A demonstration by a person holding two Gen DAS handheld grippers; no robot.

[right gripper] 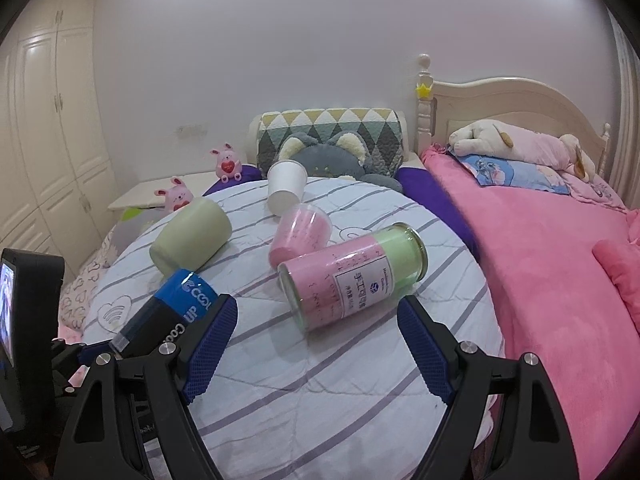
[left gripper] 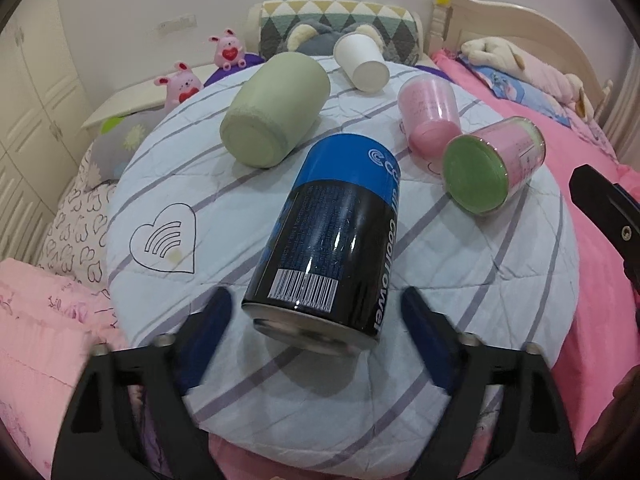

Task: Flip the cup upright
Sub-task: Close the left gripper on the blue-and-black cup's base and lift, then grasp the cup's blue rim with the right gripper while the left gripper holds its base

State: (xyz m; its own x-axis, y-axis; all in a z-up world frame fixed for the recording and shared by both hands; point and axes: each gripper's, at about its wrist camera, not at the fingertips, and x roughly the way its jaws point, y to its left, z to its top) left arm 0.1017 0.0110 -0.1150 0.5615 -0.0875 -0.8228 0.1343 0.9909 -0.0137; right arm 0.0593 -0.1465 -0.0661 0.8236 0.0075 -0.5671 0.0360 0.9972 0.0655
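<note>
From the left wrist we see our left tool [left gripper: 316, 312] spread wide, its blue pads flanking the near end of the blue-black can [left gripper: 326, 236] lying on the striped tabletop [left gripper: 460, 264]. From the right wrist, our right tool [right gripper: 316, 320] gapes empty before the pink-green jar [right gripper: 352, 274], also on its side.

Glossy blue-black can [left gripper: 328, 236], matt paper cup [left gripper: 362, 62], quilted cloth cover [left gripper: 460, 280]

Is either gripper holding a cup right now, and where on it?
Neither. The left gripper is open astride the blue and black can, not touching; the right gripper is open before the pink and green jar.
</note>
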